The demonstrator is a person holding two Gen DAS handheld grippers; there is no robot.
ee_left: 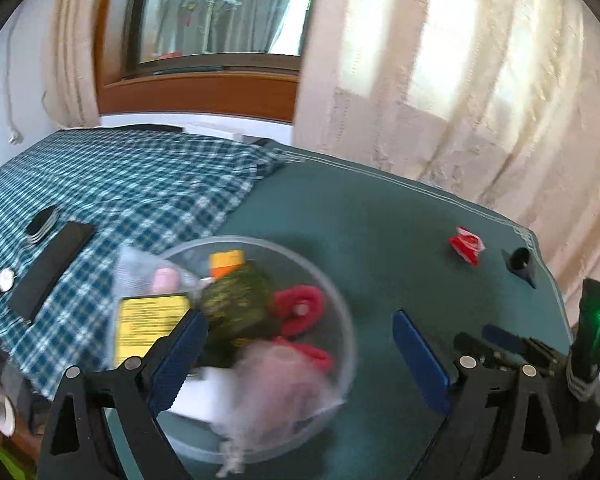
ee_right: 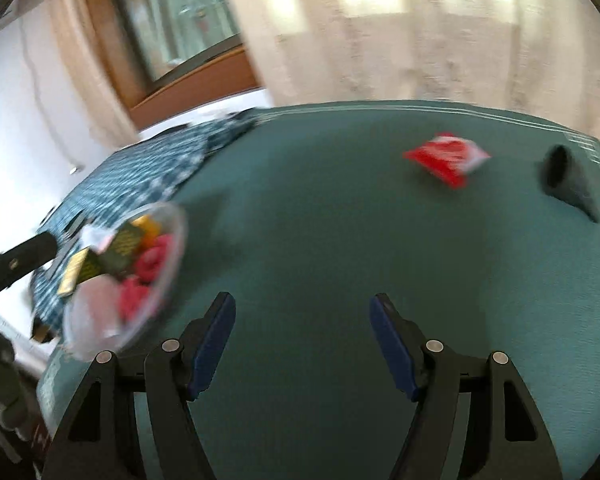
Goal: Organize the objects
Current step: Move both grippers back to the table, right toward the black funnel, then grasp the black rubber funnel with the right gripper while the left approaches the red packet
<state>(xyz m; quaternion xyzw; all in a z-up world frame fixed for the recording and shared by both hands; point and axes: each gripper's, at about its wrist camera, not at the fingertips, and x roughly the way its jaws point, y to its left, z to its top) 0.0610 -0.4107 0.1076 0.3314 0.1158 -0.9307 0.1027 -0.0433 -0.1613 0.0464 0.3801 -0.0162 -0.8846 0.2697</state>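
Observation:
A clear plastic bowl (ee_left: 340, 304) (ee_right: 178, 240) sits on the teal cloth, holding a yellow card, a green patterned bundle (ee_left: 236, 304), red fabric pieces (ee_left: 300, 308), an orange packet and a pale mesh pouch. My left gripper (ee_left: 300, 356) hangs open over the bowl, its left finger above the contents. A red and white packet (ee_left: 466, 244) (ee_right: 446, 156) lies far right on the cloth, with a black cone-shaped object (ee_left: 520, 262) (ee_right: 566, 178) beside it. My right gripper (ee_right: 303, 344) is open above bare teal cloth, nothing between its fingers; it also shows in the left wrist view (ee_left: 500, 340).
A blue checked cloth (ee_left: 112, 192) covers the left part of the table, with a black remote (ee_left: 52, 264), a dark round item and a small watch-like disc on it. Cream curtains (ee_left: 460, 100) hang behind the table's far edge; a wood-framed window stands at left.

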